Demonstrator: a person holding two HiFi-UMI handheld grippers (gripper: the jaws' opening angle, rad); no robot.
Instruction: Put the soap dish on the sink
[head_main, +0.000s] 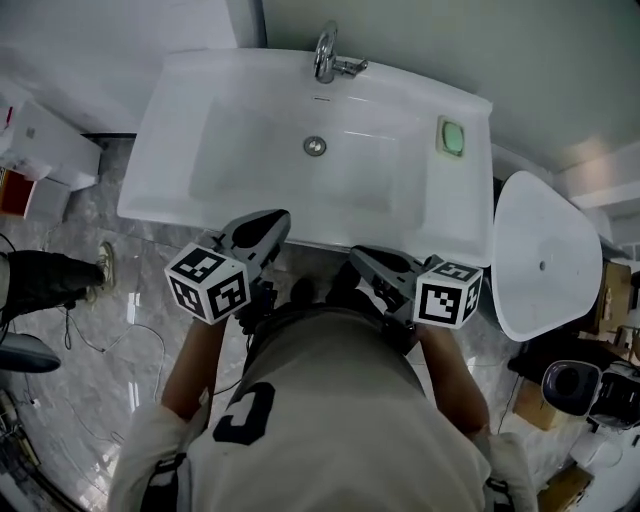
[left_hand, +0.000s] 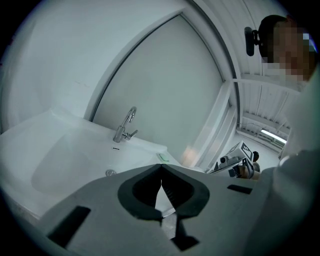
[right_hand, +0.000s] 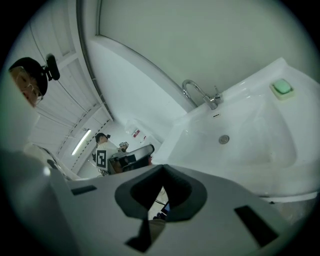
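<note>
Left hand-held gripper (head_main: 278, 217) and right hand-held gripper (head_main: 357, 256), both pressed together, hover at sink (head_main: 160, 150) front edge

You hold both grippers low and close in front of your body, side by side but apart, each tipped a little downward. Your left gripper (head_main: 272, 222) angles in toward the right one, its jaws closed tip against tip. The left marker cube (head_main: 208, 284) sits just behind them. Your right gripper (head_main: 360, 258) angles in toward the left one, jaws likewise pressed together, with the right marker cube (head_main: 448, 292) behind. Your left forearm (head_main: 185, 372) and right forearm (head_main: 452, 378) run back from the grippers, bare below pale sleeves.
</note>
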